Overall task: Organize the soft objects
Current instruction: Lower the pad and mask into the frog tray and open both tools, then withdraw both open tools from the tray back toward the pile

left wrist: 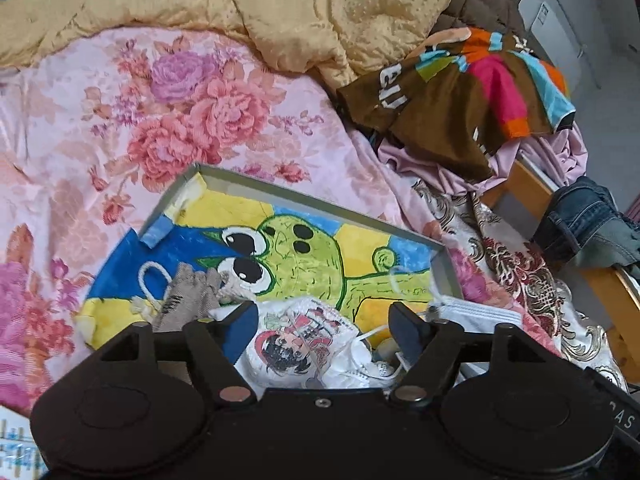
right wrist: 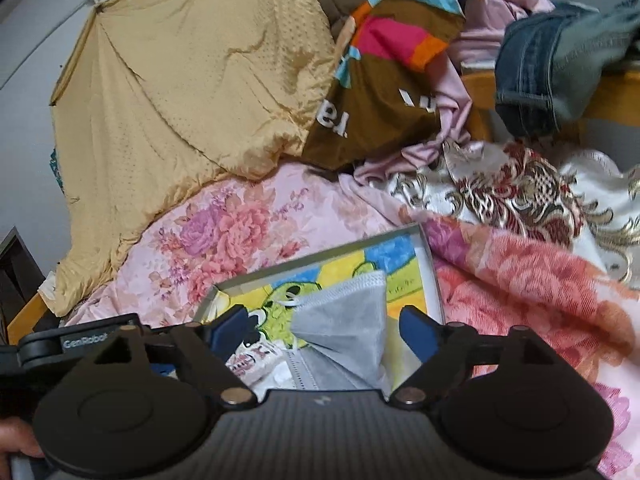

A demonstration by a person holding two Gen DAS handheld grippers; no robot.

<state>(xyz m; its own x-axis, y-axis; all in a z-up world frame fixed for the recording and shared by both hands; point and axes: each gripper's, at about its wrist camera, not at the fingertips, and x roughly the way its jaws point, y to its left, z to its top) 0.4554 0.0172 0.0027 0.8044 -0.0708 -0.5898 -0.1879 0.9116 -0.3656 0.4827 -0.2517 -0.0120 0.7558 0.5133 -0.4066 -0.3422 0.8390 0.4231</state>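
While both grippers' jaws gape, the left gripper and right gripper grip nothing above the tray.

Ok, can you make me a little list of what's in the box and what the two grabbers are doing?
box: shallow tray with a green cartoon picture on its floor, lying on the flowery blanket
in box: grey mask, printed white mask, grey sock
left gripper: open, over the printed mask, holding nothing
right gripper: open, grey mask between its fingers, not pinched
nearby: yellow quilt, jeans
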